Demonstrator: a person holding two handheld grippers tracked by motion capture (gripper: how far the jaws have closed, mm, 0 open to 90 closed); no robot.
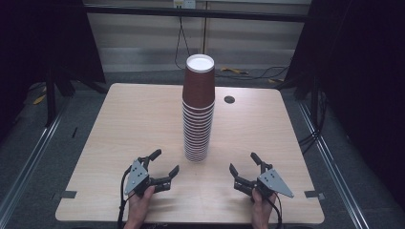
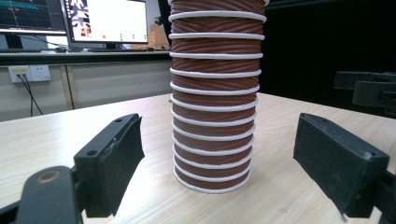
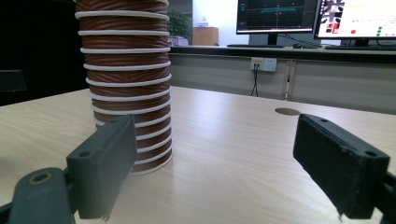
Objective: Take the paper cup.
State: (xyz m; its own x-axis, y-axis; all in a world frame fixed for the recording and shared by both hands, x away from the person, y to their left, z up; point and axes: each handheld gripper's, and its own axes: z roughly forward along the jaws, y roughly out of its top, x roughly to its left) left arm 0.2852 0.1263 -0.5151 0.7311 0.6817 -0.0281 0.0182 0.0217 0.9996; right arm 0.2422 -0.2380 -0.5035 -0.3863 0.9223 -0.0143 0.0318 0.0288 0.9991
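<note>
A tall stack of brown ribbed paper cups (image 1: 198,109) with white rims stands upside down in the middle of the wooden table (image 1: 133,124). My left gripper (image 1: 165,161) rests low near the front edge, left of the stack, with its jaws wide apart and nothing between them. My right gripper (image 1: 243,162) mirrors it on the right, also open and empty. In the left gripper view the stack (image 2: 215,116) stands straight ahead, beyond the left gripper (image 2: 217,140). In the right gripper view the stack (image 3: 126,84) is ahead on the left, beyond the right gripper (image 3: 215,140). Neither gripper touches the cups.
A round dark cable hole (image 1: 229,99) sits in the tabletop behind and right of the stack. Cables lie on the floor (image 1: 248,72) beyond the far edge. Monitors (image 2: 107,21) stand on a bench in the background. Bare tabletop spreads on both sides of the stack.
</note>
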